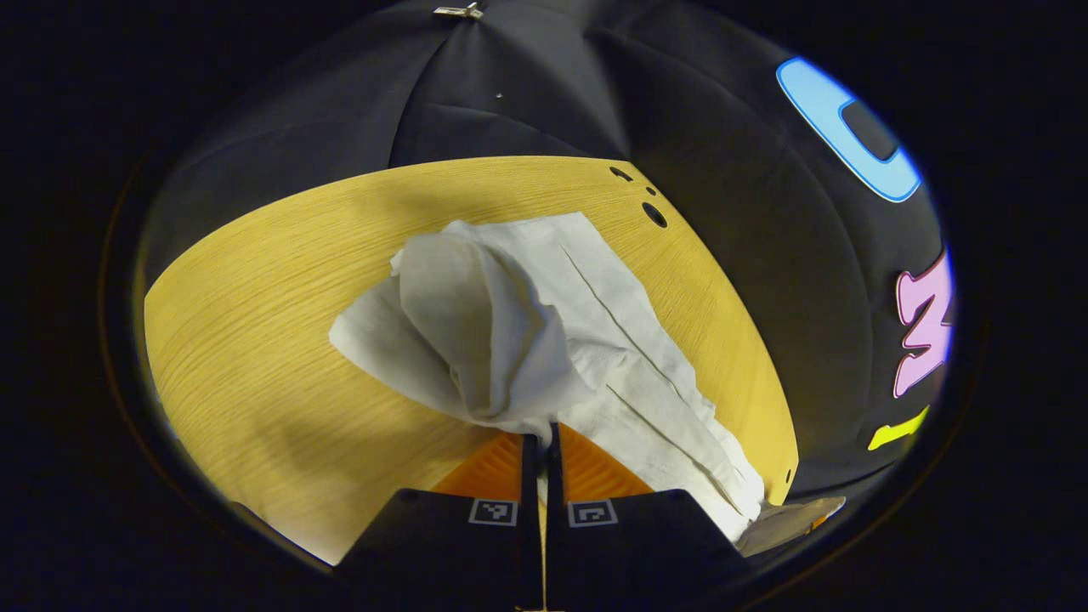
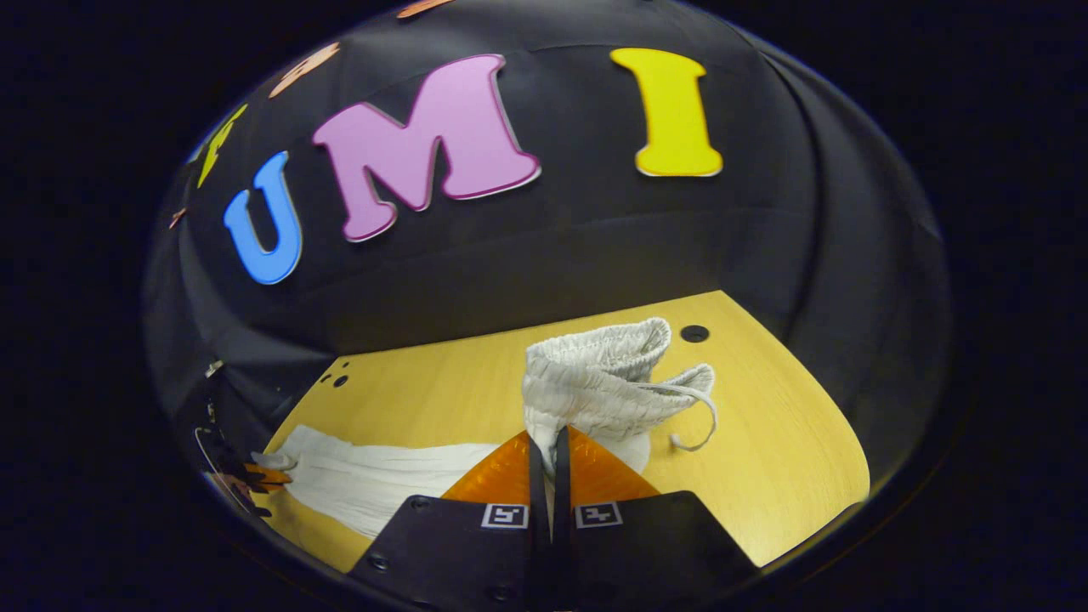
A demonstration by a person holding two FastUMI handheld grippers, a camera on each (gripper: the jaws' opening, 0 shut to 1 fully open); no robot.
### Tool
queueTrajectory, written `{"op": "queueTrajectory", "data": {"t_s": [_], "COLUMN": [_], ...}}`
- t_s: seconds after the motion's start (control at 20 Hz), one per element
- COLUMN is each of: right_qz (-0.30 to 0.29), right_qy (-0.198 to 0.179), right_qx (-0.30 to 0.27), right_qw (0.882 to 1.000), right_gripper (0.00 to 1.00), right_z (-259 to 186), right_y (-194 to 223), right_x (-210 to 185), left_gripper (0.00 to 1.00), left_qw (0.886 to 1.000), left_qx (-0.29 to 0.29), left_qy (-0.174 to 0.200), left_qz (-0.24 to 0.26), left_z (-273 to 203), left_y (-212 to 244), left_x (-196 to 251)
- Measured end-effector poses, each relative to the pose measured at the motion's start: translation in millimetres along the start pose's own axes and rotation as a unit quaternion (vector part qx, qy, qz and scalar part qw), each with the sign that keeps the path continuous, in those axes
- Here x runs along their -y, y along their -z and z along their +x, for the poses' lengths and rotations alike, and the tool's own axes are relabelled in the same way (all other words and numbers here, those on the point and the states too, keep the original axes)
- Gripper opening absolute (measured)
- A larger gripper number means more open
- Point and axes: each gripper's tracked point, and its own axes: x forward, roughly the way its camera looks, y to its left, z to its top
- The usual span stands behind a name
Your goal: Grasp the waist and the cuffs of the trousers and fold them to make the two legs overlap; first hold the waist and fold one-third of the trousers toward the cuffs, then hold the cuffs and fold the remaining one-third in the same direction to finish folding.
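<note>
Both grippers' jaws clenched on trousers (image 1: 544, 323): left gripper (image 1: 541, 442) pinches cuff end, right gripper (image 2: 550, 442) pinches waistband (image 2: 595, 365).

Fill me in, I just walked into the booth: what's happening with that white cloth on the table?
A person is folding white trousers on the wooden table with a pair of tongs in each hand. The left tongs are shut on the cuff end, lifting a bunch of fabric. The right tongs are shut on the elastic waist, raised off the table with its drawstring dangling. The legs aren't neatly overlapped yet.
</note>
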Motion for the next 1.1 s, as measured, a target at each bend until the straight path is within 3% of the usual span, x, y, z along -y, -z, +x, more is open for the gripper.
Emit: {"op": "queueTrajectory", "data": {"t_s": [0.3,0.45,0.6,0.65,0.7,0.75,0.8,0.85,0.9,0.95,1.05,1.1], "right_qz": [-0.047,-0.077,-0.045,-0.020,0.025,0.068,0.106,0.132,0.140,0.136,0.131,0.136], "right_qy": [-0.090,-0.102,-0.120,-0.130,-0.150,-0.165,-0.183,-0.198,-0.202,-0.197,-0.181,-0.174], "right_qx": [-0.084,-0.142,-0.227,-0.244,-0.253,-0.243,-0.226,-0.211,-0.200,-0.190,-0.180,-0.177], "right_qw": [0.991,0.982,0.965,0.961,0.955,0.953,0.951,0.948,0.949,0.952,0.958,0.959], "right_gripper": [0.05,0.05,0.10,0.40,0.22,0.31,0.56,0.48,0.61,0.51,0.51,0.61], "right_z": [31.2,44.2,44.7,40.1,33.4,31.5,29.5,27.2,20.6,17.0,7.0,-0.1], "right_y": [70.9,125.0,177.1,181.7,176.3,164.7,149.7,134.8,125.2,117.4,112.3,109.2], "right_x": [-87.3,-103.0,-116.0,-121.0,-131.6,-142.1,-150.7,-157.2,-154.0,-144.3,-126.0,-115.4], "left_gripper": [0.06,0.06,0.07,0.07,0.06,0.06,0.07,0.07,0.07,0.07,0.07,0.07], "left_qw": [1.000,1.000,1.000,1.000,1.000,1.000,1.000,1.000,1.000,1.000,1.000,1.000], "left_qx": [-0.002,-0.001,-0.003,-0.004,-0.005,-0.005,-0.006,-0.006,-0.006,-0.004,0.001,0.003], "left_qy": [0.003,0.004,0.004,0.005,0.007,0.009,0.010,0.010,0.009,0.008,0.007,0.005], "left_qz": [-0.004,-0.006,-0.013,-0.015,-0.017,-0.019,-0.020,-0.020,-0.019,-0.019,-0.020,-0.022], "left_z": [-0.9,-2.8,-3.2,-3.1,-3.7,-3.5,-4.2,-4.5,-3.7,-4.1,-4.1,-3.2], "left_y": [-2.0,-3.1,-3.3,-3.4,-3.3,-3.8,-3.2,-3.8,-3.3,-3.8,-5.2,-5.3], "left_x": [-1.2,-2.0,-2.7,-2.5,-2.7,-3.2,-2.9,-2.9,-3.3,-3.4,-3.8,-4.3]}}
